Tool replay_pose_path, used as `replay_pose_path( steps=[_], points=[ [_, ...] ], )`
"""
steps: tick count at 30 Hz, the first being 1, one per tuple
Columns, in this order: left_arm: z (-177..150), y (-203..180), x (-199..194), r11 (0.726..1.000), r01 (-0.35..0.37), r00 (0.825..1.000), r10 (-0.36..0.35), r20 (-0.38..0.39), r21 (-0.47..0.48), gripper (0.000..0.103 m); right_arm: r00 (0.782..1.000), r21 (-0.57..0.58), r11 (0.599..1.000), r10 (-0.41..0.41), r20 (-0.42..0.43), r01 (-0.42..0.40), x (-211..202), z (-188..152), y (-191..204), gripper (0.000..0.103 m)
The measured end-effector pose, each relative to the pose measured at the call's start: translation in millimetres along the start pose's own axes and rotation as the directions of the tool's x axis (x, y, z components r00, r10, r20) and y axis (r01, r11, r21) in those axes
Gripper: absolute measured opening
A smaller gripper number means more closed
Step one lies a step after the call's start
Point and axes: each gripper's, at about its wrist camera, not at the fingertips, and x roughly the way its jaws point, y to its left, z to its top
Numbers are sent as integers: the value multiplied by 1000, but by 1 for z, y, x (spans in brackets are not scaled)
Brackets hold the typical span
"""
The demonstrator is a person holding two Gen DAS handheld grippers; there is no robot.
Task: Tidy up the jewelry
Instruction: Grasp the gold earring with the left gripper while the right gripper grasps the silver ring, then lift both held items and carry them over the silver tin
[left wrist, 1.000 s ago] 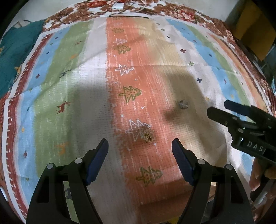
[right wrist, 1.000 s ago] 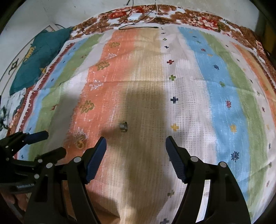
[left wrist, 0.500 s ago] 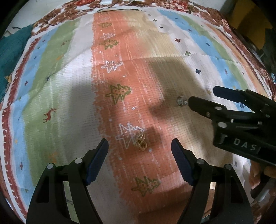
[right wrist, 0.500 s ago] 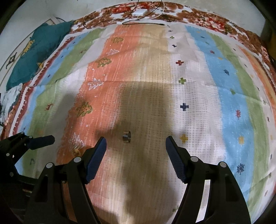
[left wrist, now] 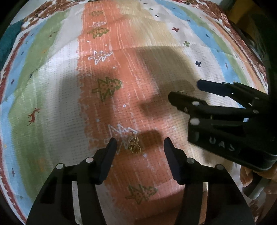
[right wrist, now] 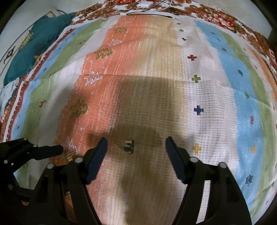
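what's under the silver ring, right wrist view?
The silver ring lies directly on the striped cloth, on its shaded beige band, between the open right gripper fingers. Nothing else shows beneath; the contact patch itself is covered by the ring.

A striped cloth with tree and cross motifs fills both views, its floral border along the top. A teal cushion lies upper left; shadows darken the centre.

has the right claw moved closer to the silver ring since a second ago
Yes. In the right wrist view the silver ring now lies between the right claw fingertips; earlier it sat well ahead of them, so the claw advanced along the striped cloth.
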Motion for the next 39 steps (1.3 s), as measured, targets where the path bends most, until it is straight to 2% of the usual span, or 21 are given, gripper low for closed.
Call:
replay_pose_path(
  steps=[5, 8, 9, 14, 16, 18, 24, 35, 39],
  points=[
    [-1, 0, 2, 1000, -4, 1000, 4, -4, 2, 50, 1000, 14, 1000, 9, -16, -9, 7, 2, -1, 57],
    [-1, -2, 2, 1000, -4, 1000, 4, -5, 13, 44, 1000, 15, 1000, 2, -19, -2, 9, 2, -2, 48],
    [-1, -2, 2, 1000, -5, 1000, 5, -6, 18, 43, 1000, 15, 1000, 3, -21, -3, 9, 2, -2, 40],
    [-1, -4, 3, 999, -25, 1000, 25, -5, 23, 36, 1000, 10, 1000, -1, -31, 2, 9, 2, -2, 34],
    [0, -3, 3, 999, -27, 1000, 27, -6, 20, 28, 999, 7, 1000, -3, -32, 4, 9, 1, -2, 30],
    [0, -3, 3, 999, -32, 999, 32, -6, 18, 24, 999, 8, 1000, -1, -37, 1, 10, 1, -2, 21],
    [-1, -1, 2, 999, -43, 999, 43, -5, 22, 16, 999, -10, 1000, 16, -48, -17, 11, -1, 2, 10],
    [-3, -1, -1, 999, -30, 1000, 30, 0, 20, 14, 999, -13, 1000, 19, -44, -20, 9, -2, 2, 9],
    [-4, -1, -5, 1000, -27, 1000, 26, 11, 17, 14, 998, 1, 999, 43, -38, -43, 4, -2, 1, 9]
  ],
)
